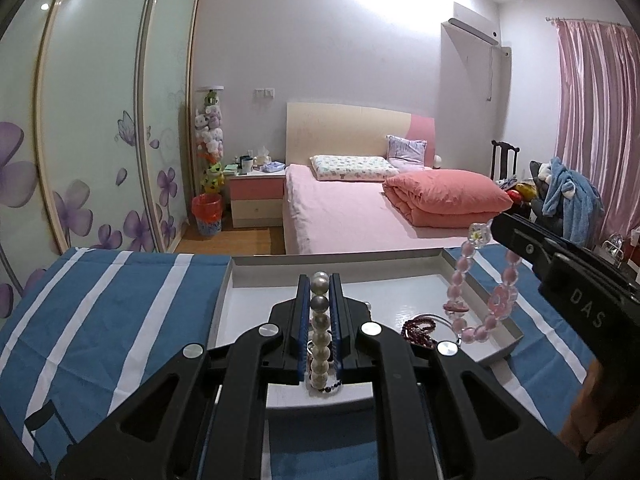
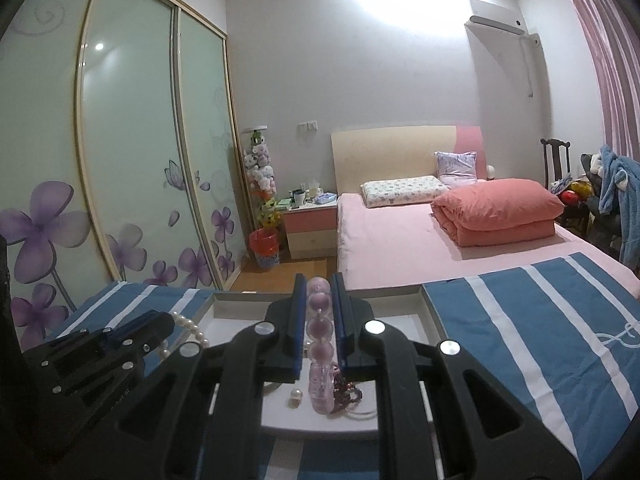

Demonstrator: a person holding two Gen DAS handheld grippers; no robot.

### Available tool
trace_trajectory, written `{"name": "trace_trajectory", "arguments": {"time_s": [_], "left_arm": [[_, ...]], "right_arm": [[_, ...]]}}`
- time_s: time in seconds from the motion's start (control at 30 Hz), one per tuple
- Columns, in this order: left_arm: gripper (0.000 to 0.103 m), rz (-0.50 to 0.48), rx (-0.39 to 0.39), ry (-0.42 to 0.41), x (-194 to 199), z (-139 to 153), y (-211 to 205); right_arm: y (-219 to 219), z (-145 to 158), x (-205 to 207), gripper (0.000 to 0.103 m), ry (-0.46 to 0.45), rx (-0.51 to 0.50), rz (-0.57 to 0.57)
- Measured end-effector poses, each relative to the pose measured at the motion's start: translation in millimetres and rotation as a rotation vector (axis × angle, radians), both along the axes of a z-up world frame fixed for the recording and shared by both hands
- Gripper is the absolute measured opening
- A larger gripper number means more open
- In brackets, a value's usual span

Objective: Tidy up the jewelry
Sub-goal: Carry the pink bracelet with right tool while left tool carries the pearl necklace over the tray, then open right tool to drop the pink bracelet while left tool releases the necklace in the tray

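Two grippers over a shallow white tray (image 1: 478, 270) set on a counter draped in blue-and-white striped cloth (image 1: 108, 304)

Left gripper (image 1: 319, 280): fingers (image 1: 302, 312) nearly closed, clamped on a pearl bracelet (image 1: 320, 320), beads running in a line between the blue pads, the strand lifted above the tray floor. Seen from the right wrist view, same pearl bracelet (image 2: 192, 326) hanging off the left gripper (image 2: 154, 322) at the tray's left edge

Right gripper (image 2: 318, 280): fingers (image 2: 298, 312) nearly closed, pinched on a pink bead bracelet (image 2: 319, 304), round pink beads stacked between the pads. From the left wrist view, right gripper (image 1: 498, 226) entering from the right, pink bead bracelet (image 1: 476, 292) dangling as an open loop over the right part of the tray, a clear flower-shaped bead at the top near the fingertips, lowest beads close to the tray floor; touching or not, cannot tell

Lying in the tray: dark red bead bracelet (image 1: 420, 330), near-right area, just left of the hanging pink loop; also visible under the right gripper (image 2: 346, 394). Single loose pearl (image 2: 295, 394) on the tray floor, just left of the pink beads

Beyond the counter: bed (image 1: 352, 216) with pink sheet, folded salmon quilt (image 1: 448, 196), wardrobe (image 1: 100, 120) with purple flower doors at left
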State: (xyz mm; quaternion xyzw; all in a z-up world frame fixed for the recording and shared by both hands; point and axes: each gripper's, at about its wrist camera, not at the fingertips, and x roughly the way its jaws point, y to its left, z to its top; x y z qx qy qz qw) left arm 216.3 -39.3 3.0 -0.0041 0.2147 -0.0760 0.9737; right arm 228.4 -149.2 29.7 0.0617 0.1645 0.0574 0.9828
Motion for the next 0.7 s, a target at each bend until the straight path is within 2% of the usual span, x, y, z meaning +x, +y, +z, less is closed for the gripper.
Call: {"name": "trace_trajectory", "arguments": {"time_s": [0.23, 0.43, 0.7], "left_arm": [[0.010, -0.013, -0.022, 0.033, 19.5, -7.8, -3.4], [0.010, -0.043, -0.045, 0.085, 37.4, -19.1, -4.4], [0.010, -0.058, -0.044, 0.114, 46.8, -27.1, -9.0]], "right_arm": [[2.8, -11.7, 24.7, 0.013, 0.041, 0.010, 0.010], [-1.2, -28.2, 49.4, 0.013, 0.110, 0.043, 0.022], [-9.4, -46.0, 71.4, 0.014, 0.195, 0.104, 0.028]]}}
